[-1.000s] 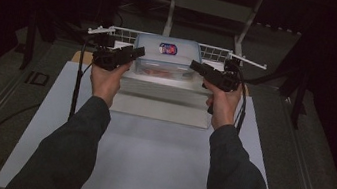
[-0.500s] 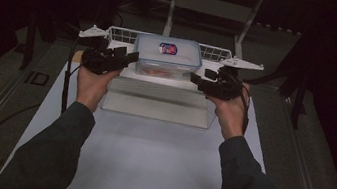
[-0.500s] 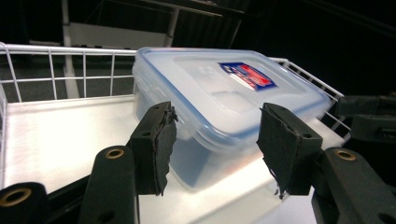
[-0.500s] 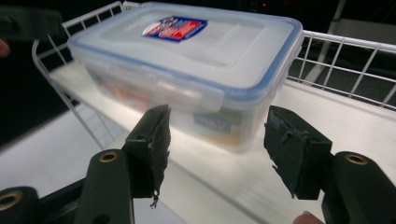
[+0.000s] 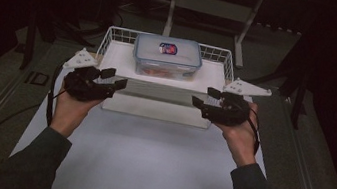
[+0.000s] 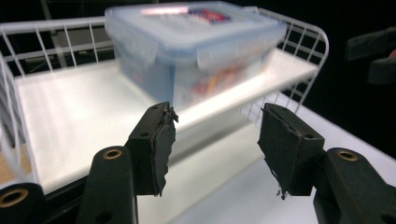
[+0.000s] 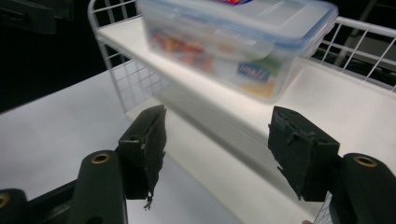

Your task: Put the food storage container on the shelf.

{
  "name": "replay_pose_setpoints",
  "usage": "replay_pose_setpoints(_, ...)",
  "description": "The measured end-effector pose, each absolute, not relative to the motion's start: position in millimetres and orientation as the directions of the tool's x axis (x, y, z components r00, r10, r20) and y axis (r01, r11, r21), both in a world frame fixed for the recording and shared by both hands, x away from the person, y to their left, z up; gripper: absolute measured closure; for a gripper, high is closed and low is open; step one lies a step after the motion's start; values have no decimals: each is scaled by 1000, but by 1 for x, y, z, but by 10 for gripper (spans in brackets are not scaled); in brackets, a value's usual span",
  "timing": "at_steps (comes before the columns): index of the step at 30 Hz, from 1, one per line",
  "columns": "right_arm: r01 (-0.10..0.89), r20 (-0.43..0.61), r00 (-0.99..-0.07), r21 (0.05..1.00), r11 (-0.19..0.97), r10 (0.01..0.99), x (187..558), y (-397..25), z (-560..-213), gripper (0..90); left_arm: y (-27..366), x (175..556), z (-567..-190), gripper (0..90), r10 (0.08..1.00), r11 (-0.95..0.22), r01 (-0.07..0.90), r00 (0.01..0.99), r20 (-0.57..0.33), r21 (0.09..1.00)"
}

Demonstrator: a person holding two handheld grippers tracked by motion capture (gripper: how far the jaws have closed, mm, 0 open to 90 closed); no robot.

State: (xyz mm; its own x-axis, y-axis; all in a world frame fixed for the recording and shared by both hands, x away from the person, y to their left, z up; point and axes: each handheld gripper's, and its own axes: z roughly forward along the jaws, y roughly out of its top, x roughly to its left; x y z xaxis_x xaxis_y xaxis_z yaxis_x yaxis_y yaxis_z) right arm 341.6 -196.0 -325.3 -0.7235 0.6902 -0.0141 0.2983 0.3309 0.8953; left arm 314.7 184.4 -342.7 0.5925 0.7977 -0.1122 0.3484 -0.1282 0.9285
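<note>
White table (image 5: 145, 167) in a dark room, metal frame (image 5: 210, 4) behind. Left gripper (image 5: 114, 78) jaws apart, empty, just off the wire basket's (image 5: 105, 39) left front corner. Clear lidded container (image 5: 167, 56) with blue-edged lid and colourful contents sits in the basket on its white shelf. Right gripper (image 5: 205, 96) jaws apart, empty, at right front.

Table: a white top (image 5: 146, 162), lit against dark surroundings.
On the table: a white wire basket (image 5: 114, 36) standing at the far middle (it seems raised above the top; how it is propped I cannot tell).
Basket floor: a flat white panel (image 6: 70, 112).
On the panel: a clear lidded food box (image 5: 167, 56), toward the back.
</note>
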Motion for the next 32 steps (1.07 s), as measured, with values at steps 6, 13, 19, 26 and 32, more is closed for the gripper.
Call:
replay_pose_setpoints(6, 294, -34, -740, 882, 368, 672, 313, -211, -352, 348, 196, 290, -371, 437, 794, -166, 351, 601, -85, 922)
replay_pose_setpoints(13, 384, 90, -705, 882, 273, 703, 289, -239, -396, 316, 209, 267, -411, 432, 816, -185, 400, 572, -87, 898)
replay_pose_setpoints(19, 429, 87, -676, 854, 294, 732, 271, -258, -423, 289, 216, 245, -442, 417, 832, -187, 425, 547, -87, 886)
replay_pose_setpoints(26, 436, 66, -647, 849, 298, 760, 256, -273, -451, 278, 227, 236, -460, 394, 849, -180, 459, 519, -98, 870)
replay_pose_setpoints(32, 436, 42, -638, 842, 316, 769, 258, -273, -462, 276, 230, 236, -472, 386, 856, -166, 481, 504, -116, 861)
